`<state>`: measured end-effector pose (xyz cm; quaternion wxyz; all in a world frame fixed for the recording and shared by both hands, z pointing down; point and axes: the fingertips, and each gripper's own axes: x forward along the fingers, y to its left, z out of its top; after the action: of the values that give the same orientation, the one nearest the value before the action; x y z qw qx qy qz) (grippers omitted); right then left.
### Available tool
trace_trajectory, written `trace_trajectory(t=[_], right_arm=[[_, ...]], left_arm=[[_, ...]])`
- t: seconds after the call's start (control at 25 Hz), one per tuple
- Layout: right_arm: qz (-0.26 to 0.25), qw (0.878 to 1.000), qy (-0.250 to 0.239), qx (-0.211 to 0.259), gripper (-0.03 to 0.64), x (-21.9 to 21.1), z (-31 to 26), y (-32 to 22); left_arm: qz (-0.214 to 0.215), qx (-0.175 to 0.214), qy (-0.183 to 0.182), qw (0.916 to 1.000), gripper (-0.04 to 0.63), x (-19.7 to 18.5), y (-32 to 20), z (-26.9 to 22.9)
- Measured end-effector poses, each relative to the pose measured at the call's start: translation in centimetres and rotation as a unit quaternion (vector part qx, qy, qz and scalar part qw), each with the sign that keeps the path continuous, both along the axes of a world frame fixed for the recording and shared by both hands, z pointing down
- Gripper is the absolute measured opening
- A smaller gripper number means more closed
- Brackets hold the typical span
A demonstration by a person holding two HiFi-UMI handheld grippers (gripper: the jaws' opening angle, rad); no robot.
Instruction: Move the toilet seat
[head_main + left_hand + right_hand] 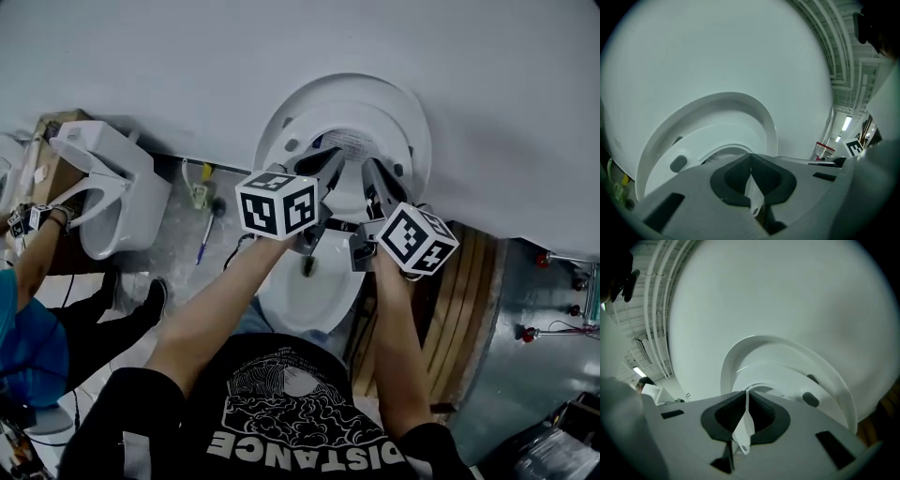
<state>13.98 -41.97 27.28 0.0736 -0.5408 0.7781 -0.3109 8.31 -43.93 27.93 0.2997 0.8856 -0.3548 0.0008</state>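
The white toilet stands against the wall, with its lid (349, 94) up and its bowl (309, 292) open below. The seat (349, 141) is raised close to the lid, and the dark bumpers on its underside show. My left gripper (323, 187) and right gripper (373, 195) sit side by side at the seat's free edge. In the left gripper view, the left gripper (751, 161) is shut on a thin white edge of the seat (753, 194). The right gripper (746, 397) is likewise shut on the seat's edge (744, 430) in the right gripper view.
A second white toilet (108, 187) stands to the left, where a person in a blue sleeve (28, 352) reaches toward it. A brush (208, 230) lies on the floor between the toilets. Wooden panels (466, 300) and a metal drum (534, 347) crowd the right side.
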Motion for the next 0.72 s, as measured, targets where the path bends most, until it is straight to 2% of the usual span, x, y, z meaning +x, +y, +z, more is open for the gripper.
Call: trace_trajectory(t=[0.4, 0.72], right_arm=[[-0.047, 0.994, 0.101, 0.015, 0.031, -0.1, -0.6, 6.9], [-0.057, 0.984, 0.167, 0.02, 0.031, -0.5, 0.2, 11.8]], left_arm=[[-0.019, 0.041, -0.063, 0.997, 0.012, 1.2, 7.6, -0.2], [-0.019, 0.084, -0.108, 0.9905, 0.012, 1.4, 12.4, -0.6]])
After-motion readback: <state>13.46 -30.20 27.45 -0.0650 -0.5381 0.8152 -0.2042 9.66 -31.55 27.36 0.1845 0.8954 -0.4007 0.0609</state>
